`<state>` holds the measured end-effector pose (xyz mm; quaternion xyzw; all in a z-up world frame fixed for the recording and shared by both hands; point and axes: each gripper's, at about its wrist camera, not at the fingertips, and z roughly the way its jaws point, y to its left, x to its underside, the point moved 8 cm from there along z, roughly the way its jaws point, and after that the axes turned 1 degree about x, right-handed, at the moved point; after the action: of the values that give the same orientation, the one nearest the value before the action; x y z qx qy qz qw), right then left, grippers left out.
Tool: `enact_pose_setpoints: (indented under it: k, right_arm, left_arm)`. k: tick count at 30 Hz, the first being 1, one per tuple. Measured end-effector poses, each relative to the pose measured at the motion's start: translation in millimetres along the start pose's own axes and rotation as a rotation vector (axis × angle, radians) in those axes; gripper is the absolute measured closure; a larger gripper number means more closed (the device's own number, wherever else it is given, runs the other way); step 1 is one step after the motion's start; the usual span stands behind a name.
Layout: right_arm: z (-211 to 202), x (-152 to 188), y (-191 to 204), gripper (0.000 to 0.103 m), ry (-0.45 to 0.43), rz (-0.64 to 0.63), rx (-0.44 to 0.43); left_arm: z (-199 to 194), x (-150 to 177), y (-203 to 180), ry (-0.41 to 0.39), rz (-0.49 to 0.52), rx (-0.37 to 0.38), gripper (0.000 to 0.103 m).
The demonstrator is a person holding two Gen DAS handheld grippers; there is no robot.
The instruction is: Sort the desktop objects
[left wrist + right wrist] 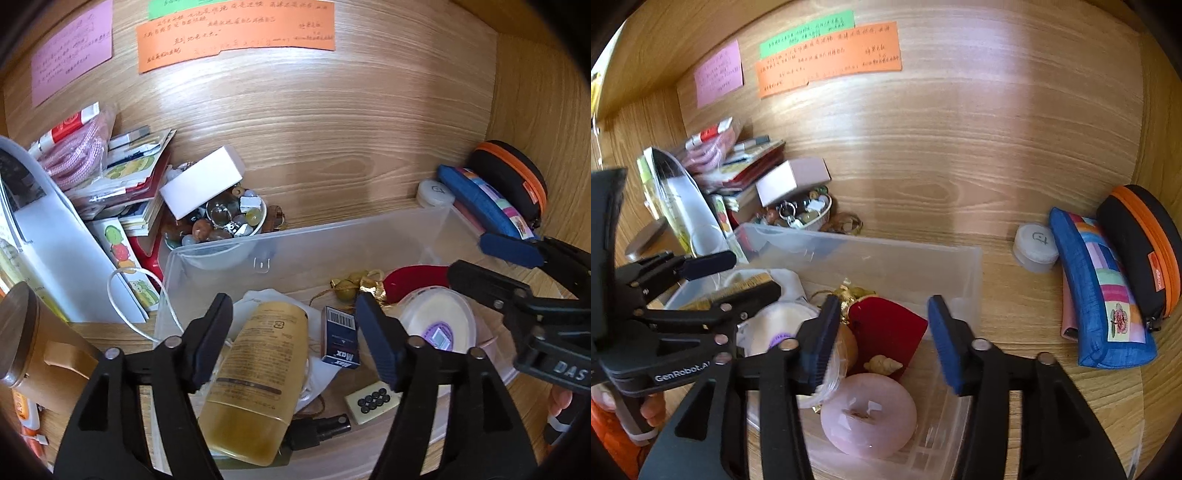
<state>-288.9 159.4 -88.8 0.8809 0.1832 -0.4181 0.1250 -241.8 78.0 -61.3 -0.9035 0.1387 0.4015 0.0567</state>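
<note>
On the left of the wooden worktop (pixel 332 155) stands a leaning pile of booklets and packets (pixel 122 173), and beside it a small bowl of coloured beads and stones (pixel 229 218) carries a white box (pixel 203 181), probably because no free place remains there. In front is the clear plastic storage box (pixel 295 254), which seems to be the collecting place for the sorted things. The left gripper (pixel 291 336) hangs over it with the jaws released and empty; below them lies the amber plastic bottle (pixel 258 373), already resting on the box floor, next to a small blue carton marked "Max" (pixel 340 339) and a white tile with black dots (pixel 371 400). The right gripper (pixel 882 339) also has its jaws apart and grasps nothing; under it sit a pink round stone (pixel 868 417) and a red pouch (pixel 890 332). Further right, outside the box, a white jar (pixel 1036 247), a blue patchwork case (pixel 1104 295) and a black case with orange zip (pixel 1145 251) lean together against the wall, not yet sorted in my judgement. The gripper body reads "GenRobot.AI".
</note>
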Motion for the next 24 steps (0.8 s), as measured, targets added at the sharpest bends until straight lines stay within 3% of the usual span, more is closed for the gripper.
enact_pose_setpoints:
  k: [1,4,8,14,16,24]
  right_arm:
    - [-2,-1,0,0.044,-0.009,0.003,0.004]
    - [-7,-3,1,0.042,-0.029,0.001,-0.003]
    - [-10,-4,4,0.036,-0.022,-0.003,-0.008]
    - [-21,-5,12,0.027,0.004,-0.034,-0.002]
    - [-29,-6,13,0.019,0.001,-0.028,-0.009]
    - [-68,-10,14,0.018,-0.049,-0.009,-0.012]
  left_arm:
    - [1,0,2,0.000,-0.006,-0.006,0.027]
    - [1,0,3,0.004,-0.004,-0.023,0.025]
    - [-6,-3,1,0.002,0.015,-0.053,0.013]
    - [-33,-6,-3,-0.055,0.077,-0.135,0.005]
    - [-43,-6,-2,-0.074,0.082,-0.146,0.003]
    - [-79,0,2,-0.113,0.049,-0.130,0.003]
